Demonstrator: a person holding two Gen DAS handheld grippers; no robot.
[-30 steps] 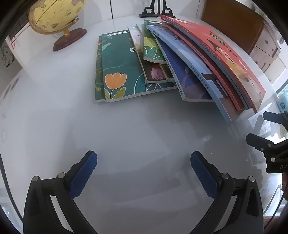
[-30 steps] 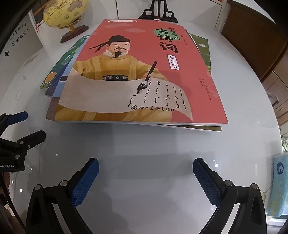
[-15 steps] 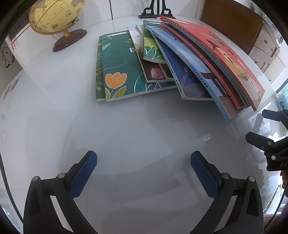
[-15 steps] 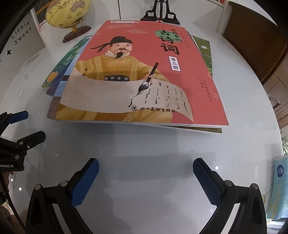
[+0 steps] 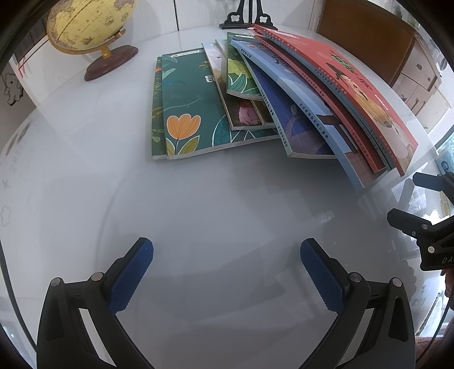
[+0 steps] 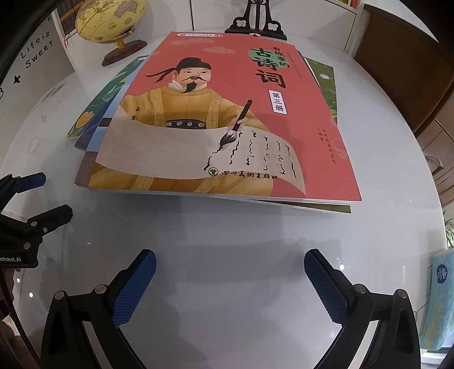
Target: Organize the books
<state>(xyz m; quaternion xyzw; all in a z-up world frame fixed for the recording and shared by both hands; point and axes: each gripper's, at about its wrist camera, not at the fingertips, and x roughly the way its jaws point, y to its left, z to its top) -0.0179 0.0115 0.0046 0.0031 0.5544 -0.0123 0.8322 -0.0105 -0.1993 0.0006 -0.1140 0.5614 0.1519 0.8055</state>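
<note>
Red book (image 6: 227,122): tops the fanned pile at 12 o'clock on the worktop (image 6: 227,235)
Handling: thin, floppy, probably light; grip near edge
Right gripper (image 6: 229,286): wide, empty
Left gripper (image 5: 227,269): wide, empty

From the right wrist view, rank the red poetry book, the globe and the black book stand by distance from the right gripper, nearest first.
Measured from the right gripper, which is open over bare table:
1. Red poetry book, straight ahead, topping the stack.
2. Globe, far back on the left.
3. Black book stand, at the back centre, just behind the red book.
Globe and stand are too close to call.
</note>
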